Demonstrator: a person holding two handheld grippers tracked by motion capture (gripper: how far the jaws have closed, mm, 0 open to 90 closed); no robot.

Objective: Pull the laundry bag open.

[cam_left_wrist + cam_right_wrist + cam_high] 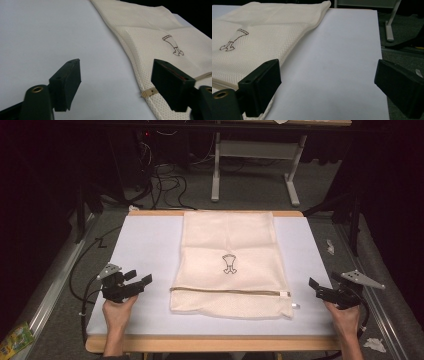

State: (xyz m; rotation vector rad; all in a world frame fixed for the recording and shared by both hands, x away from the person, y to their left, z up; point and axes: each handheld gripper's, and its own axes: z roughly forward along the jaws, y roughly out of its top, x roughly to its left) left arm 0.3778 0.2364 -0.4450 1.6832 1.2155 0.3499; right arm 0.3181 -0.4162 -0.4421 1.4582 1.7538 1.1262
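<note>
Cream mesh bag [229, 262] lies flat at frame centre on the white table [145, 245], between the left gripper [134, 281] at lower left and the right gripper [320, 290] at lower right, touching neither. Both sets of jaws are spread apart, nothing in them. Bag's long axis runs top to bottom of the frame, with the zipper [230, 291] crosswise near its lower end.

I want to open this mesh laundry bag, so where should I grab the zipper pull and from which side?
Judging by its pose, take the zipper pull where it sticks out past the mesh bag's near right corner. Come from the right with the open right gripper, the closer one; pinch the tab, not the flat mesh.
</note>
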